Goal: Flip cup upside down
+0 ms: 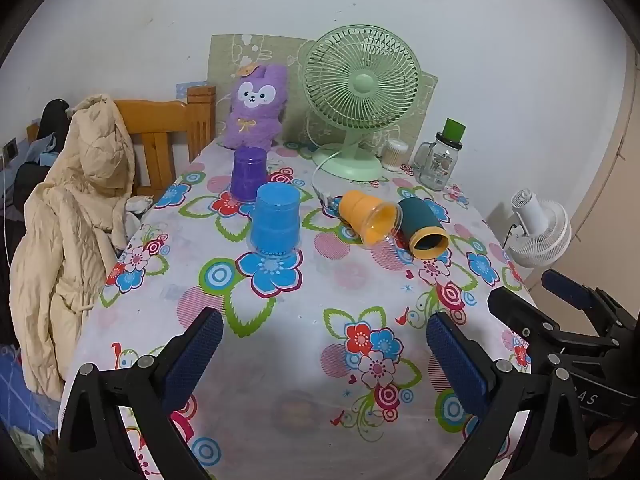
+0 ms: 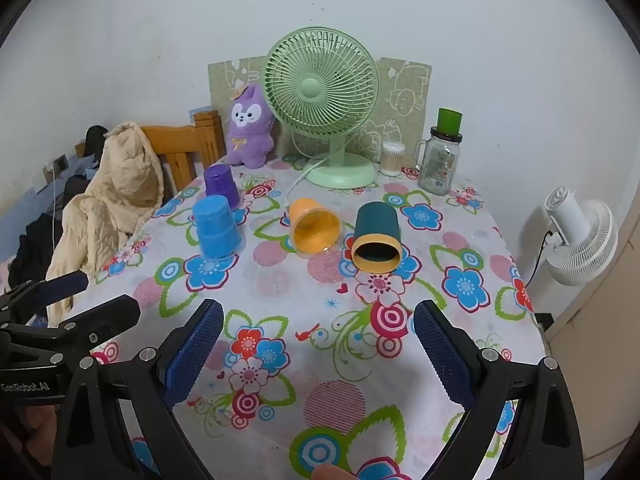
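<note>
On the floral tablecloth a blue cup (image 1: 276, 222) (image 2: 216, 227) and a purple cup (image 1: 248, 174) (image 2: 221, 184) stand upside down at the left. An orange cup (image 1: 370, 218) (image 2: 314, 227) and a teal cup with a yellow rim (image 1: 424, 227) (image 2: 376, 238) lie on their sides mid-table, mouths toward me. My left gripper (image 1: 324, 344) is open and empty over the near table edge. My right gripper (image 2: 318, 336) is open and empty, nearer the teal cup. Each gripper shows at the edge of the other's view.
A green desk fan (image 1: 358, 100) (image 2: 322, 104), a purple plush toy (image 1: 256, 108) (image 2: 248, 128), a glass jar with a green lid (image 1: 438, 160) (image 2: 440, 160) and a cotton-swab pot (image 2: 392, 158) stand at the back. A wooden chair with a beige jacket (image 1: 76, 216) is left; a white fan (image 2: 580, 236) is right.
</note>
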### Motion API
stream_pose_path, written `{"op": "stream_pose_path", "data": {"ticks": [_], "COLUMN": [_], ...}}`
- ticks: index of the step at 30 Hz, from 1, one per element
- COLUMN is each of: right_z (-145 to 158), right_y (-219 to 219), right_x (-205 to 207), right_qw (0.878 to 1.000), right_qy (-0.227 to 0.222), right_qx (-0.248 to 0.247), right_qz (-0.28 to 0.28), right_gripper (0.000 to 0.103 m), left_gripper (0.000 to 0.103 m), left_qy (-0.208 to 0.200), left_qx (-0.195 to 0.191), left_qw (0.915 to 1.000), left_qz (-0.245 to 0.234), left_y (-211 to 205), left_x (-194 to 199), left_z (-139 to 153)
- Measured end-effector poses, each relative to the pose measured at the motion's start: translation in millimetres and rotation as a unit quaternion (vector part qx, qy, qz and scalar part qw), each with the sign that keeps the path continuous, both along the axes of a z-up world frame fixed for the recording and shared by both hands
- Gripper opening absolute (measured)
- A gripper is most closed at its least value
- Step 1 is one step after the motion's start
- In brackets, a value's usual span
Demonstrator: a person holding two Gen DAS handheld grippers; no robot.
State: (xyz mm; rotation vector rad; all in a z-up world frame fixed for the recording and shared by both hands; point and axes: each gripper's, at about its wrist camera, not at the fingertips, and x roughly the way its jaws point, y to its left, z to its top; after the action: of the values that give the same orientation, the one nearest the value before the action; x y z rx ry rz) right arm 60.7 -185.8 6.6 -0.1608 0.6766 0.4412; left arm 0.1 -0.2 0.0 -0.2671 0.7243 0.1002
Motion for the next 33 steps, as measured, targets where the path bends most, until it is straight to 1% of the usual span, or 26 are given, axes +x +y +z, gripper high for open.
{"op": "stream_pose_path", "data": {"ticks": [9, 10, 13, 24, 33], "right_z": [1, 1, 1, -4, -5], "right_y": [1, 1, 1, 2, 4], "right_x": [-1, -1, -3, -1, -1], "right_qw": [1.000, 1.000, 1.000, 1.000, 1.000], "right_qy": [-0.003, -0.002, -0.002, 0.002, 0.004], "right_qx": [-0.002, -0.001, -0.001, -0.004, -0.005], "right_qz": [-0.002, -0.003, -0.003, 0.000, 0.000], "right_gripper": [0.097, 0.097, 0.097, 0.097, 0.097], "left_gripper": [0.103, 0.103, 0.103, 0.103, 0.103], "left_qy": [-0.004, 0.002, 0.002, 0.005, 0.006], "left_qx": [-0.003, 0.003, 0.002, 0.004, 0.000], "left_qw": [1.0000, 1.0000, 1.0000, 1.0000, 1.0000], "left_qz": [-0.002, -0.001, -0.001, 0.000, -0.001], "left_y": [6, -2, -3, -10, -6], "left_x": [-4, 0, 0, 1, 0], "left_z": [2, -3, -5, -5, -10]}}
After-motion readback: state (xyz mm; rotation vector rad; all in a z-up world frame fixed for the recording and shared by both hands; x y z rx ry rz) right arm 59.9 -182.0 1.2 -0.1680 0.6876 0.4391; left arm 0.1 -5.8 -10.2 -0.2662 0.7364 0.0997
